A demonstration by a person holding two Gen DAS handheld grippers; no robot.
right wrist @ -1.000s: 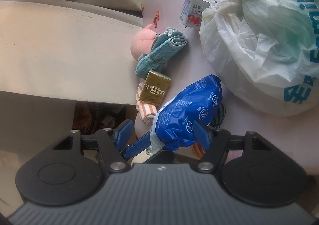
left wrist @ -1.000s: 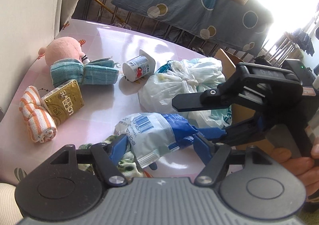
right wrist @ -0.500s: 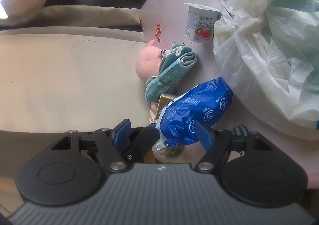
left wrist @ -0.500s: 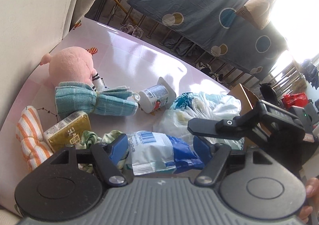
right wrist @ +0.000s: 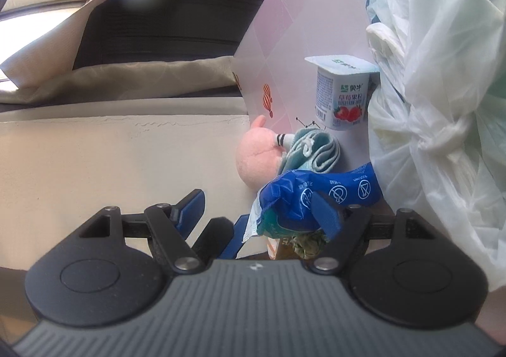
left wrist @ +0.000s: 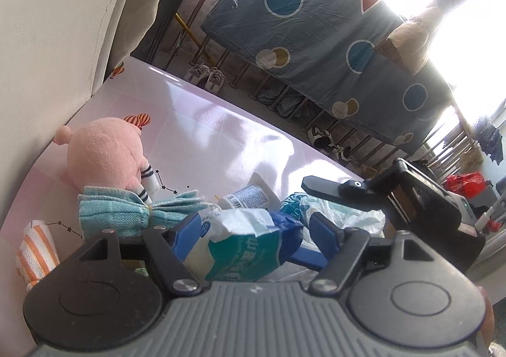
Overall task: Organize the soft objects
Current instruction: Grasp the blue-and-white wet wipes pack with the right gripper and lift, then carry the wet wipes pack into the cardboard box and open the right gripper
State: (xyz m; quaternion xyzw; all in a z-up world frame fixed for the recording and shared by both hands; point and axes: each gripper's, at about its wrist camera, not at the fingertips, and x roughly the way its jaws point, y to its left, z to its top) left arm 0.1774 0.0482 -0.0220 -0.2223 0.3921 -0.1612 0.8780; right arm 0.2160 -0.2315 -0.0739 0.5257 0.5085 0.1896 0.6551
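Pack: blue-and-white soft pack (left wrist: 249,243) sits between both my grippers, just in front of the teal cloth bundle (left wrist: 126,214).
Left gripper (left wrist: 256,230): jaws opening, pads flanking one end, not pressing.
Right gripper (right wrist: 262,214): jaws opening; one pad crosses the pack's blue end, the other stands clear.
Advice: I should re-close squarely before lifting; the film looks slippery.

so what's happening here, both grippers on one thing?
Pretty much. A person holds a gripper in each hand, and both are at the blue-and-white soft pack. It sits between the fingers of the left gripper, whose jaws are opening. The right gripper is opening too, with the pack against only one finger. The pink plush, teal cloth and yogurt cup lie untouched on the table.
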